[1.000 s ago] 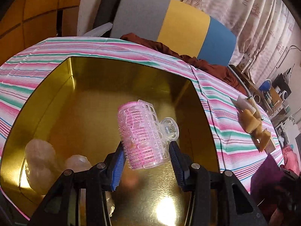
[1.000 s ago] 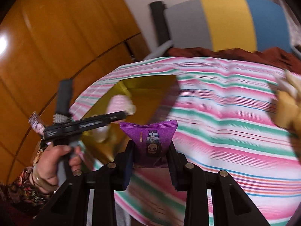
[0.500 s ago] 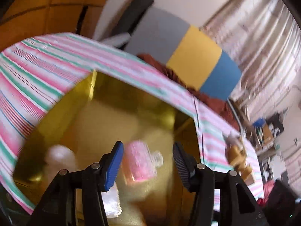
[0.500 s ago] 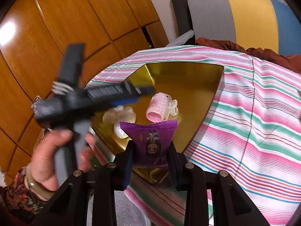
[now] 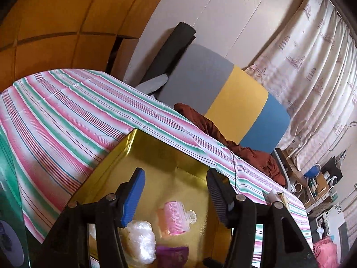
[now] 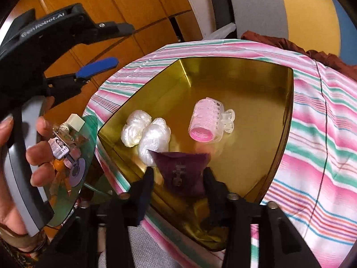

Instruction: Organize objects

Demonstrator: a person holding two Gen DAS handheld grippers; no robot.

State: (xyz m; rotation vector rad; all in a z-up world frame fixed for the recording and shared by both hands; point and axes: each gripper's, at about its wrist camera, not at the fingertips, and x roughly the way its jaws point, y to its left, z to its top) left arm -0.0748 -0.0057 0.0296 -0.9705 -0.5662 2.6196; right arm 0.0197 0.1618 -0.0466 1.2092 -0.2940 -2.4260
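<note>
A gold tin box (image 6: 287,120) sits on the striped tablecloth. A pink hair roller (image 6: 206,120) lies loose inside it, beside two white plastic bundles (image 6: 145,134). The roller also shows in the left wrist view (image 5: 176,220). My left gripper (image 5: 176,198) is open and empty, raised above the box. It appears at upper left in the right wrist view (image 6: 93,49). My right gripper (image 6: 179,183) is shut on a purple packet (image 6: 181,169) held over the box's near edge. The packet's top shows in the left wrist view (image 5: 171,253).
Striped cloth (image 5: 67,120) covers the table around the box. A grey, yellow and blue chair back (image 5: 234,102) with a brown cloth stands behind the table. A green lid with printed art (image 6: 71,163) sits left of the box. Small tan objects (image 5: 277,197) lie at the table's right.
My left gripper opened, dropped the pink roller into the gold box and rose away. My right gripper carried the purple packet left, over the box.
</note>
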